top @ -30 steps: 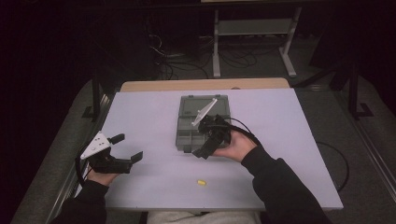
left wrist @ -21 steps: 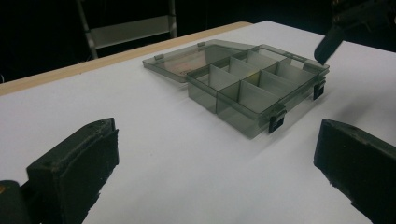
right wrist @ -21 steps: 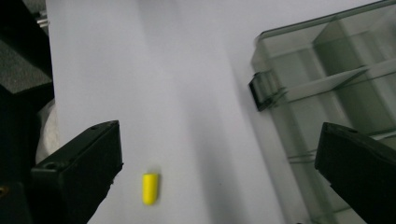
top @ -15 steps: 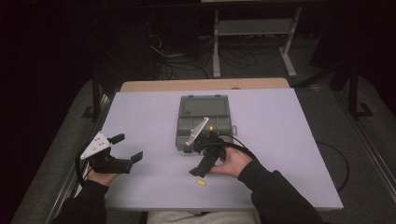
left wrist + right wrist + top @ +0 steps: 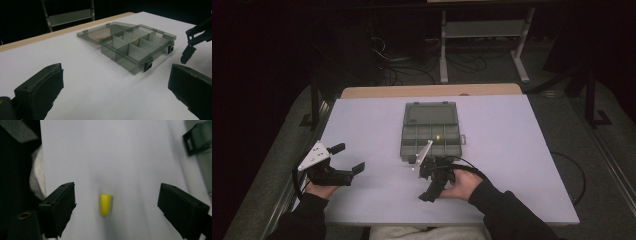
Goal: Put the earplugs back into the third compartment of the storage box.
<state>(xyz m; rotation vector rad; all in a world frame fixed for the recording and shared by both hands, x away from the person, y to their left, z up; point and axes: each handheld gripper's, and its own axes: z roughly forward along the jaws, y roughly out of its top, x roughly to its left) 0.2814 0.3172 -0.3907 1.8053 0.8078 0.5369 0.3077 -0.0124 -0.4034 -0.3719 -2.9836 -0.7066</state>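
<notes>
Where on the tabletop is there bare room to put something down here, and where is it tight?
The table is bare right of the organizer box, out to its right edge, and on the left between the box and the left gripper. It is crowded at the near centre, where the right gripper hovers open over a yellow piece just in front of the box.

The small yellow tapered plug (image 5: 105,204) on the white table looks soft with blur in the right gripper view. A black latch (image 5: 194,138) of the smoky translucent plastic compartment box (image 5: 136,47) is cut off there (top right corner).
</notes>
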